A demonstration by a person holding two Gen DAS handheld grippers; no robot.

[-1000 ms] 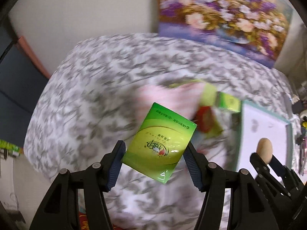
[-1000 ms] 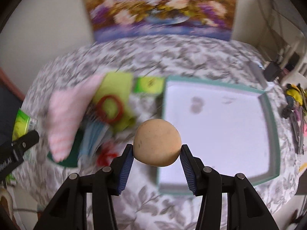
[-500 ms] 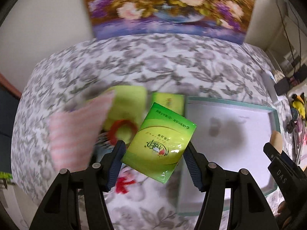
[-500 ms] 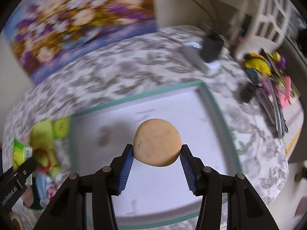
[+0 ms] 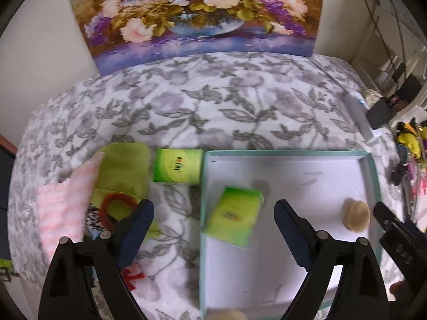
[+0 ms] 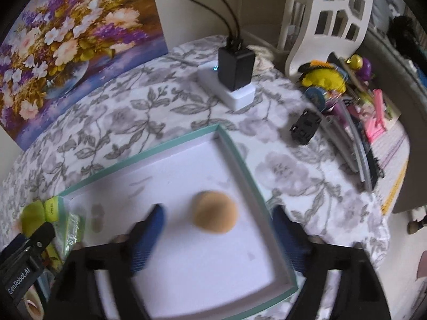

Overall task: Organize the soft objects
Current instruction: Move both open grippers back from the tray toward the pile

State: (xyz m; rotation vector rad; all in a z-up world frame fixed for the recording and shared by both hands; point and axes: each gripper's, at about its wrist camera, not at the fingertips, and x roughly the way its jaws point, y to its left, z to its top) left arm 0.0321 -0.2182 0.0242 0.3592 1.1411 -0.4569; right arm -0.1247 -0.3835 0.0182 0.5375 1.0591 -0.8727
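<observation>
- Left gripper [image 5: 213,221]: jaws just opened wide, nothing held; green tissue pack [image 5: 233,216] loose between them, over the left part of the tray [image 5: 283,154].
- Right gripper [image 6: 216,226]: jaws also just opened wide; tan sponge ball [image 6: 215,211] free, near tray's right wall.
- Step, I'd say: release & clear out. Lift both grippers straight up w/o nudging items.
- Still on bench: 2nd green pack [image 5: 178,166], pink cloth [image 5: 64,208], left of tray.
</observation>
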